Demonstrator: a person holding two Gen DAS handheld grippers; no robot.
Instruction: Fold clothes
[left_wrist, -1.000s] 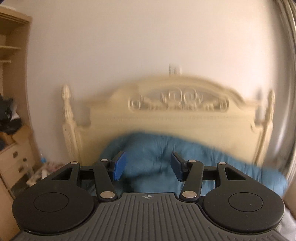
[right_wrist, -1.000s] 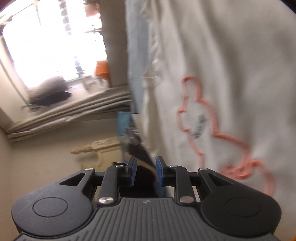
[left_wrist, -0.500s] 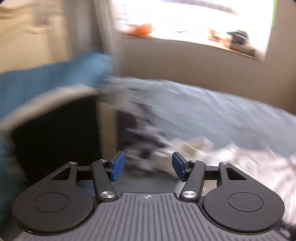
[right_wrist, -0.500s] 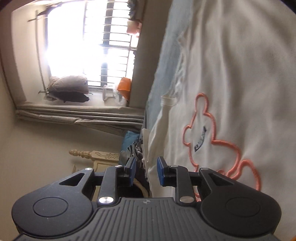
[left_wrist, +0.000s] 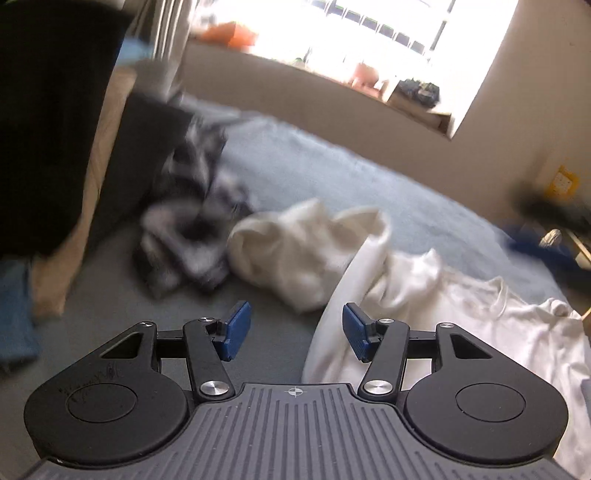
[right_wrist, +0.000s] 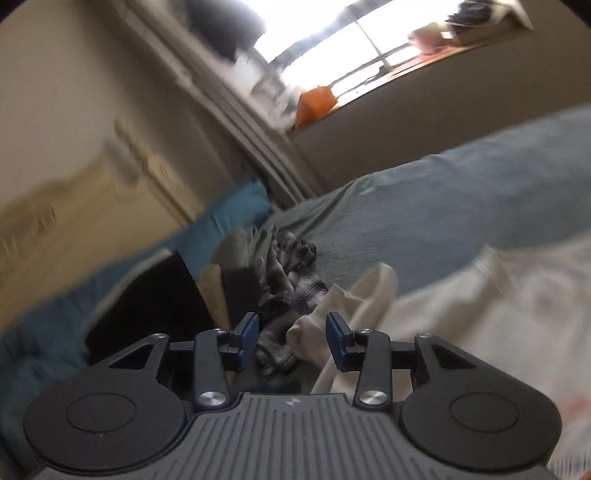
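A white sweatshirt lies rumpled on the grey-blue bedspread, its hood bunched up towards the middle. A dark checked garment is heaped just left of it. My left gripper hovers open above the sweatshirt's near edge, with nothing between its blue pads. In the right wrist view the same white sweatshirt spreads to the right and the checked garment lies ahead. My right gripper hangs above them with its jaws opening; no cloth is pinched between them.
A cream carved headboard and a teal pillow stand at the left. A black folded stack lies beside the pillow. A bright window with a cluttered sill runs behind the bed. Dark blurred items sit at the right edge.
Both views have swung round. The left one turned from the headboard to the bed and clothes. The right gripper rolled, rose off the sweatshirt's orange print, and its jaws widened.
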